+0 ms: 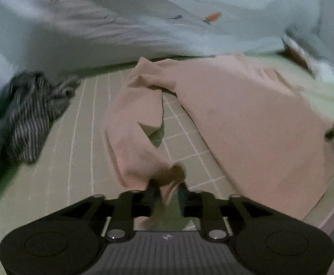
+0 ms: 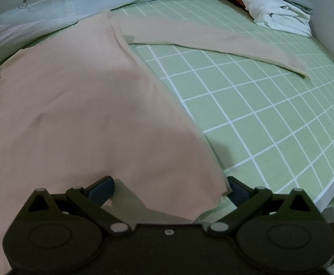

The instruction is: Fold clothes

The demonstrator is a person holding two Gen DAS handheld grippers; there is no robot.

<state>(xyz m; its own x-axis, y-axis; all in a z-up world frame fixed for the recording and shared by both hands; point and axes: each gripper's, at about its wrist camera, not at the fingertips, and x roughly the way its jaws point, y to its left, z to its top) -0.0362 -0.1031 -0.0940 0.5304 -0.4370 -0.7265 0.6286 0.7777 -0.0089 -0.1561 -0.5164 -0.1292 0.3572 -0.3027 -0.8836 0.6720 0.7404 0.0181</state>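
A pink long-sleeved top (image 2: 79, 105) lies spread on a green checked sheet (image 2: 258, 105). One sleeve (image 2: 212, 40) stretches flat to the right. My right gripper (image 2: 170, 191) is open, its jaws on either side of the top's lower right hem corner. In the left wrist view my left gripper (image 1: 167, 193) is shut on the end of the other sleeve (image 1: 132, 137), which is lifted and bunched, with the top's body (image 1: 247, 123) lying to the right.
A dark striped garment (image 1: 31, 116) lies crumpled at the left. A pale blue quilt with carrot prints (image 1: 157, 16) runs along the far side. White folded cloth (image 2: 277, 13) sits at the far right. The bed's edge (image 2: 332, 183) is at the right.
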